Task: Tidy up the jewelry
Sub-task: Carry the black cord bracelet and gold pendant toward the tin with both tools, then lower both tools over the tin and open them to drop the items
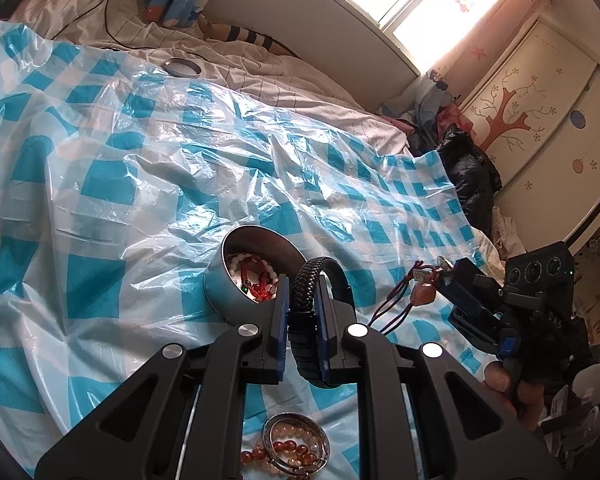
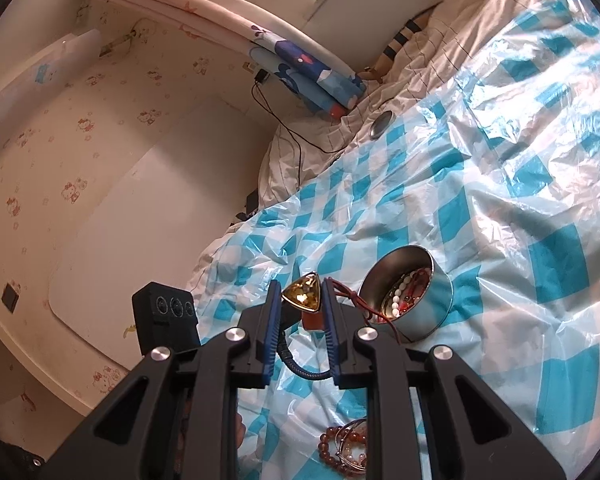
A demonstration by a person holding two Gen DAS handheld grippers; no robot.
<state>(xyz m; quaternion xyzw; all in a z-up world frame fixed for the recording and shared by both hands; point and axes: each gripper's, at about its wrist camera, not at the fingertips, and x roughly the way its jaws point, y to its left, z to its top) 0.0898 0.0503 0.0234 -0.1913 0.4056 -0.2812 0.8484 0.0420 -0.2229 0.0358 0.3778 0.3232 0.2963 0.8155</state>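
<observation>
My left gripper (image 1: 302, 285) is shut on a black braided bracelet (image 1: 305, 280) and holds it just right of a round metal tin (image 1: 220, 284) that holds white and red beads. My right gripper (image 2: 302, 294) is shut on a pendant with a triangular amber stone (image 2: 302, 294) and red cords (image 2: 354, 300); it hangs left of the same tin (image 2: 432, 304). In the left wrist view the right gripper (image 1: 448, 274) holds the pendant (image 1: 424, 292) at the right. A silver bangle with amber bead bracelets (image 1: 296, 450) lies on the sheet below both grippers and shows in the right wrist view (image 2: 346, 446).
A blue-and-white checked plastic sheet (image 1: 120, 184) covers the bed. The tin's lid (image 1: 183, 67) lies far back on the bedding, with a black cable nearby. A black bag (image 1: 470, 176) and a cupboard (image 1: 540, 92) stand at the right; a wall is left in the right wrist view.
</observation>
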